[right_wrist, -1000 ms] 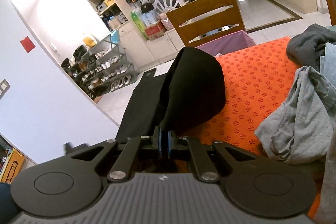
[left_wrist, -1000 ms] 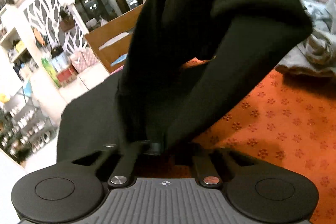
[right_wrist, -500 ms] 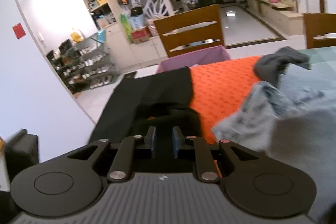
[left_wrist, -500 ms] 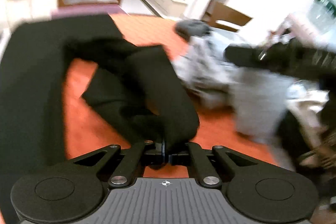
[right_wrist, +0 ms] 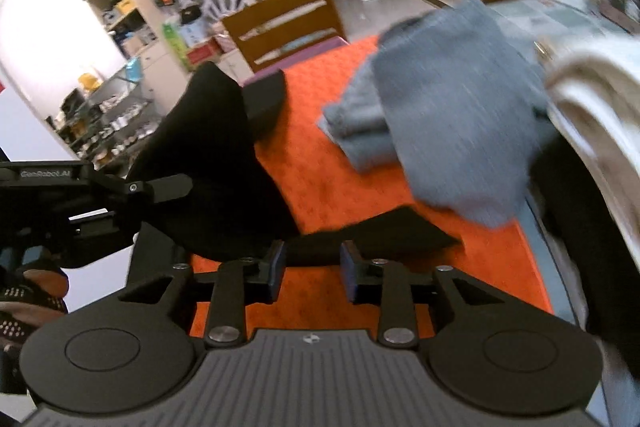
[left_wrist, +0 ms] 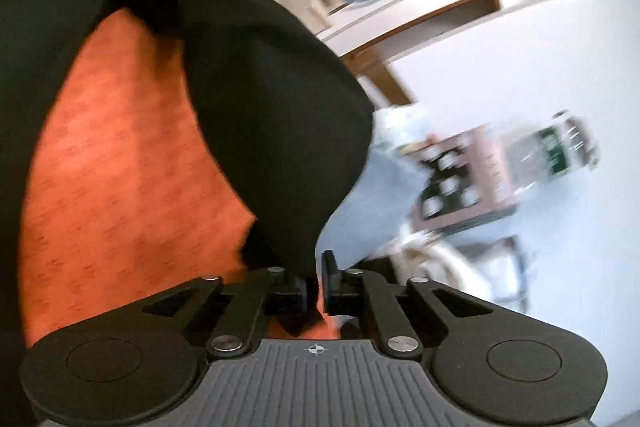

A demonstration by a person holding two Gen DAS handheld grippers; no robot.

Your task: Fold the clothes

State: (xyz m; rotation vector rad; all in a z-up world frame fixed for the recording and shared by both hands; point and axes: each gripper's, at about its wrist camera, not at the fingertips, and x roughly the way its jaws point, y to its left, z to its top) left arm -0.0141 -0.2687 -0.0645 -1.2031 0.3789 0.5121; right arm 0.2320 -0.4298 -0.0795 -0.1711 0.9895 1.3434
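Note:
A black garment (left_wrist: pixel 272 115) lies partly draped over the orange patterned table cover (left_wrist: pixel 120 187). In the left wrist view my left gripper (left_wrist: pixel 318 287) is nearly closed, pinching a fold of the black garment that rises from its jaws. In the right wrist view my right gripper (right_wrist: pixel 312 271) is open, with a flat edge of the black garment (right_wrist: pixel 224 163) lying just beyond its fingertips, not held. The left gripper (right_wrist: pixel 92 203) shows at the left of that view, gripping the cloth.
A pile of grey clothes (right_wrist: pixel 436 119) lies on the orange cover (right_wrist: pixel 320 155) to the right. A cream-coloured fabric (right_wrist: pixel 592 95) is at the far right edge. A wooden chair (right_wrist: pixel 288 23) stands behind the table. Shelves line the left wall.
My right gripper has opened and let go of the black garment, which now lies flatter. My left gripper has swung round with the cloth still pinched, its view turning toward the wall.

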